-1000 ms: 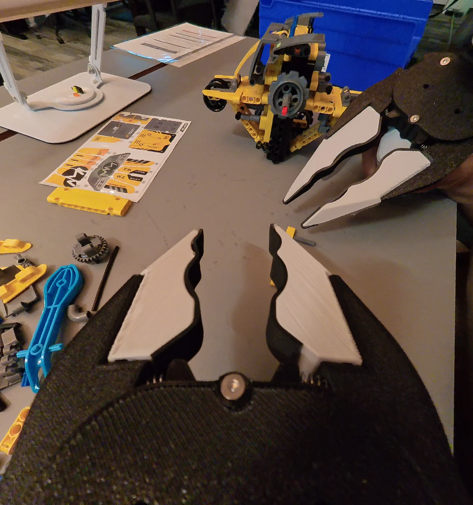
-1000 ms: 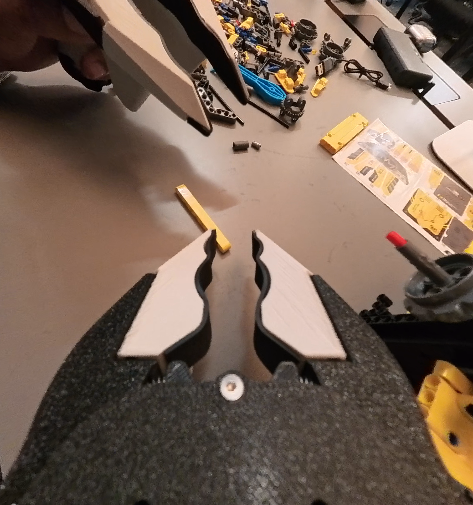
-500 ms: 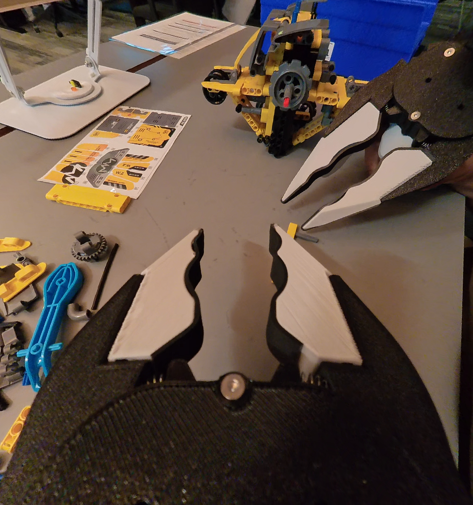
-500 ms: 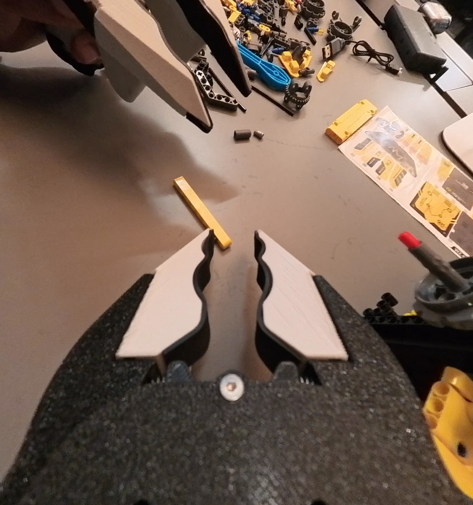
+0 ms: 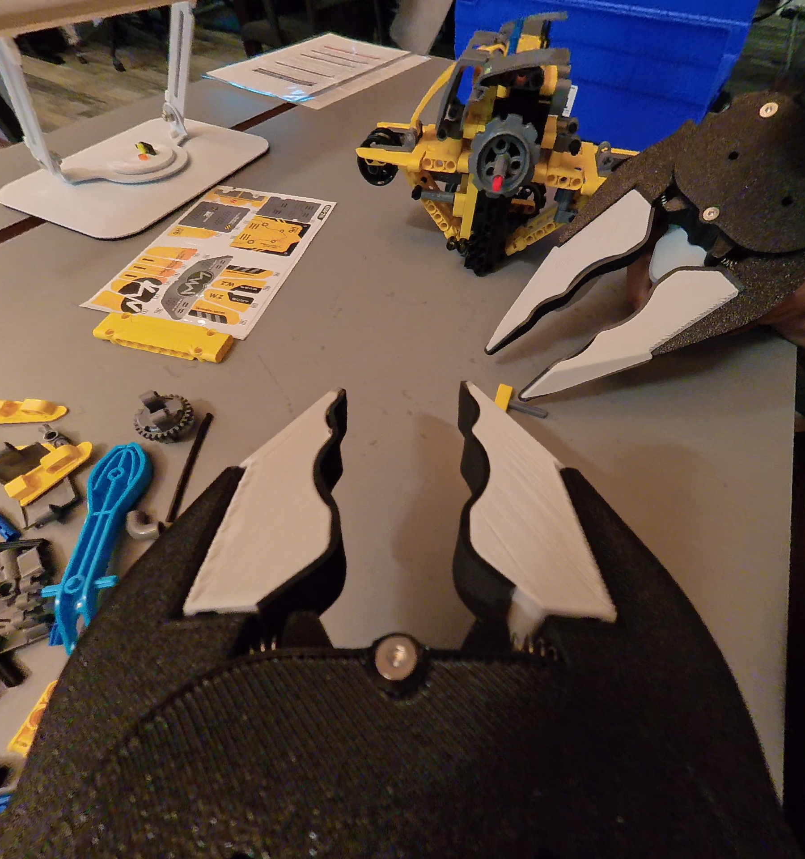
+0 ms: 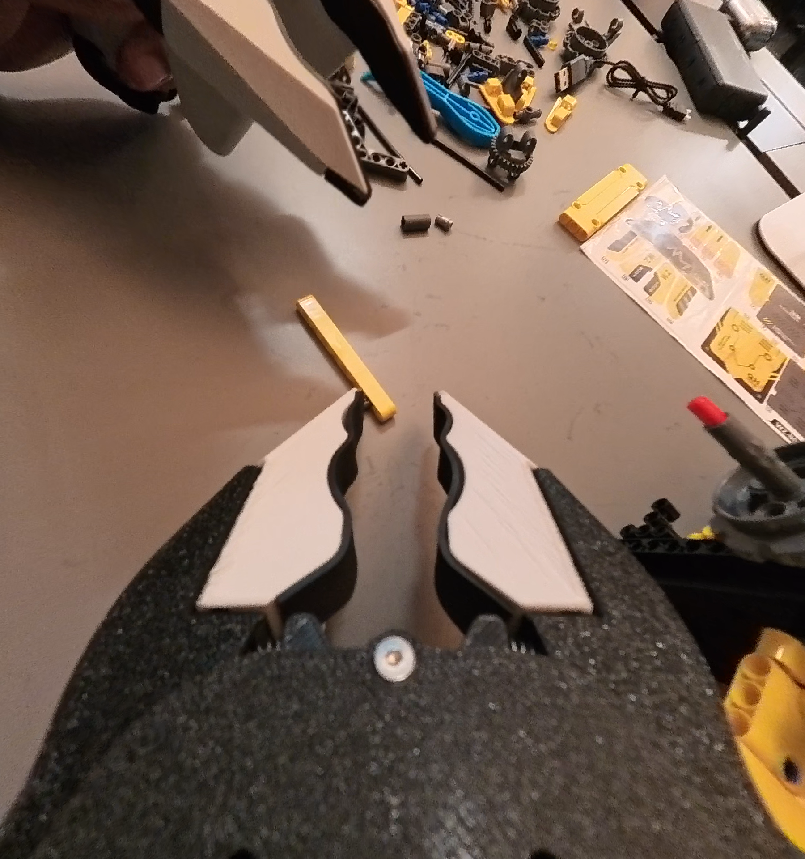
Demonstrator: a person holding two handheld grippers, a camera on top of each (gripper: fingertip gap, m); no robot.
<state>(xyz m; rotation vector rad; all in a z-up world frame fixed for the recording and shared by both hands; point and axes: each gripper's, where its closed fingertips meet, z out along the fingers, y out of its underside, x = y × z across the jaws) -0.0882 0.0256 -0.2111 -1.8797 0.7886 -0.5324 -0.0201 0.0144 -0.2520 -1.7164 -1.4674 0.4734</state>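
My left gripper [image 5: 401,395] is open and empty, held above the grey table [image 5: 391,302]. My right gripper [image 6: 395,399] is open and empty, low over the table; it also shows in the left wrist view [image 5: 505,374]. A thin yellow beam [image 6: 345,358] lies flat on the table, its near end just ahead of my right gripper's left fingertip [image 6: 352,399]; only its end shows in the left wrist view [image 5: 502,395]. A yellow and black brick-built vehicle [image 5: 493,153] with a grey gear and a red-tipped axle [image 6: 735,437] stands to the right of my right gripper.
A sticker sheet [image 5: 215,255] and a yellow panel [image 5: 163,335] lie mid-table. Loose parts, among them a blue tool [image 5: 98,525] and a dark gear [image 5: 163,418], lie at the left. A white stand [image 5: 131,181], a blue bin [image 5: 623,56], two small dark pins [image 6: 424,222]. One gripper's finger ends stand about 9 cm off the other's. My right tips are about 20 cm from the dark gear [image 5: 163,418], my left tips only 11 cm. It is also in sight in the right wrist view [image 6: 505,139].
My right gripper has moved a little forward, so its left fingertip is now by the near end of the yellow beam. My left gripper has hardly moved.
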